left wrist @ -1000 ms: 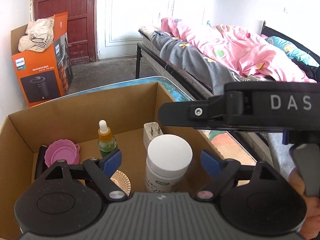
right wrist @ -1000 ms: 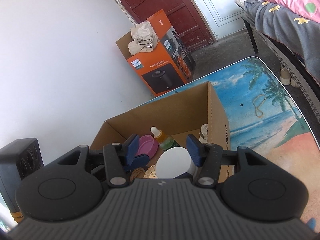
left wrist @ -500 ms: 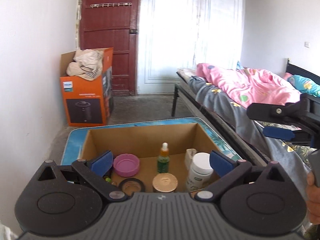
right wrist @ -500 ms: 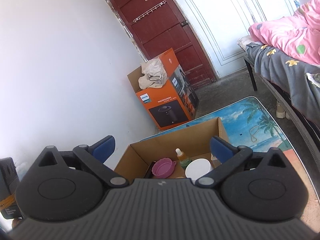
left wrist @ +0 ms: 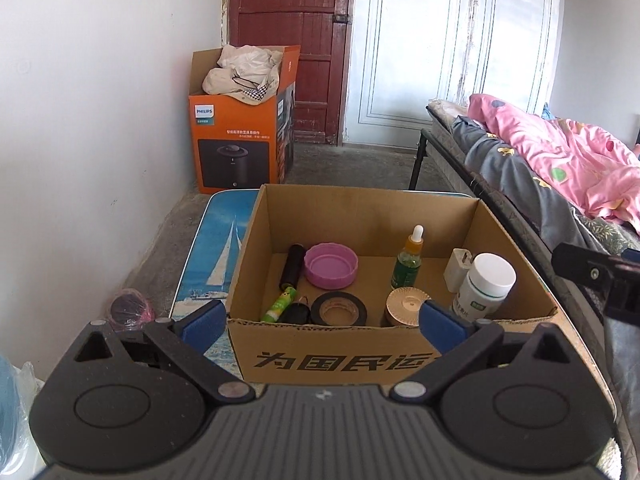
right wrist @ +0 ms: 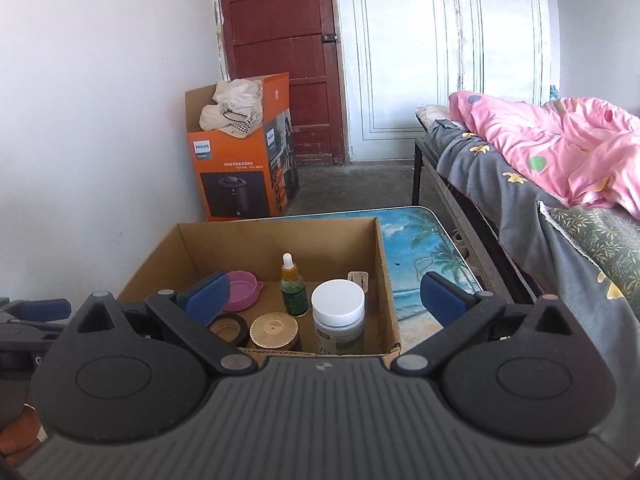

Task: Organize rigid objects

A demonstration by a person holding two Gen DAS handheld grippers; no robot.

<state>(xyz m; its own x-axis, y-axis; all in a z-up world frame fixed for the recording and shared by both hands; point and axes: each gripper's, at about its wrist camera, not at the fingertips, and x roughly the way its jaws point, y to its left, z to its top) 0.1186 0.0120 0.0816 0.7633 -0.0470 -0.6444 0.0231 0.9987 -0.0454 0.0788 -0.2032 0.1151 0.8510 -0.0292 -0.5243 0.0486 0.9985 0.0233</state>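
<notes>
Ahead of the left gripper (left wrist: 322, 322), whose jaws are spread, the box (left wrist: 344, 364) holds a tape roll (left wrist: 339, 309) centred, jar (left wrist: 485, 285) right, lid (left wrist: 330, 265) behind.

Cardboard box (left wrist: 360, 216) open-topped, back middle floor bare, items crowding front

Both my wrist cams are getting plenty of soft daylight, brightest off the white double door (left wrist: 452, 52) at the back, which looks a bit washed out. Shadows inside the cardboard box (left wrist: 360, 354) are faint, and everything in there reads sharp. Usual fisheye stuff though: walls bow outward and the corners go black.
</notes>
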